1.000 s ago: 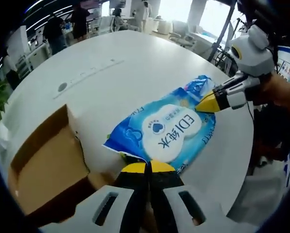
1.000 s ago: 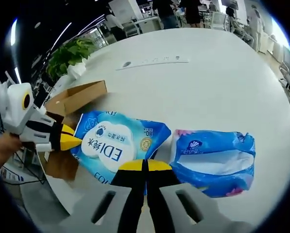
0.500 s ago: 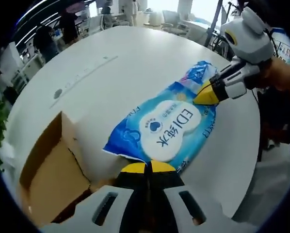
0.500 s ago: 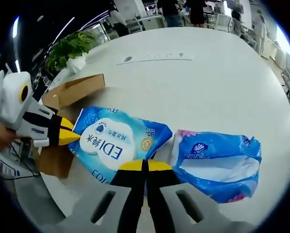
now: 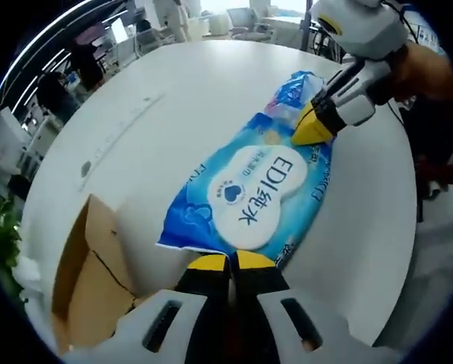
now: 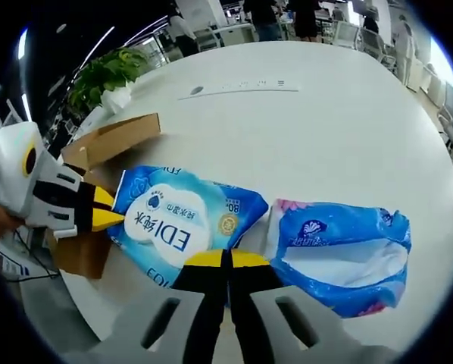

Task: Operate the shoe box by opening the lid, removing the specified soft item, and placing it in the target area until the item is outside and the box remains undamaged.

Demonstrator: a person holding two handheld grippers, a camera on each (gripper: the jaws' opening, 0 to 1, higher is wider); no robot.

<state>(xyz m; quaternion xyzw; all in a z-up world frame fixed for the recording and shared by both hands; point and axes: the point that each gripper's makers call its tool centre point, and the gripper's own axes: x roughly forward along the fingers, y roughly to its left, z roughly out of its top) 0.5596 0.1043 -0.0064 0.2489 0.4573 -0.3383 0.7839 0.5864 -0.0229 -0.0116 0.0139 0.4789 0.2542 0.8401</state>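
Observation:
A blue and white wet-wipes pack [image 5: 245, 193] lies stretched between my two grippers over the white round table [image 5: 158, 98]. My left gripper [image 5: 228, 262] is shut on its near edge. The right gripper [image 5: 311, 130] comes in from the upper right, shut on the far end. In the right gripper view the same pack [image 6: 177, 224] has my right gripper [image 6: 226, 259] shut on its near edge, and the left gripper [image 6: 101, 212] pinches its left end. The brown shoe box [image 5: 90, 265] stands open at the table's edge; it also appears as the box [image 6: 109, 140] behind the left gripper.
A second blue tissue pack [image 6: 340, 254] lies on the table [image 6: 325, 121] right of the wipes, also seen as the pack [image 5: 295, 87] beyond the right gripper. A potted plant [image 6: 109, 80] stands past the box. People and office desks are far behind.
The left gripper view has tilted, so the box sits lower and the right gripper higher. Both grippers keep hold of the wipes pack, which has barely shifted.

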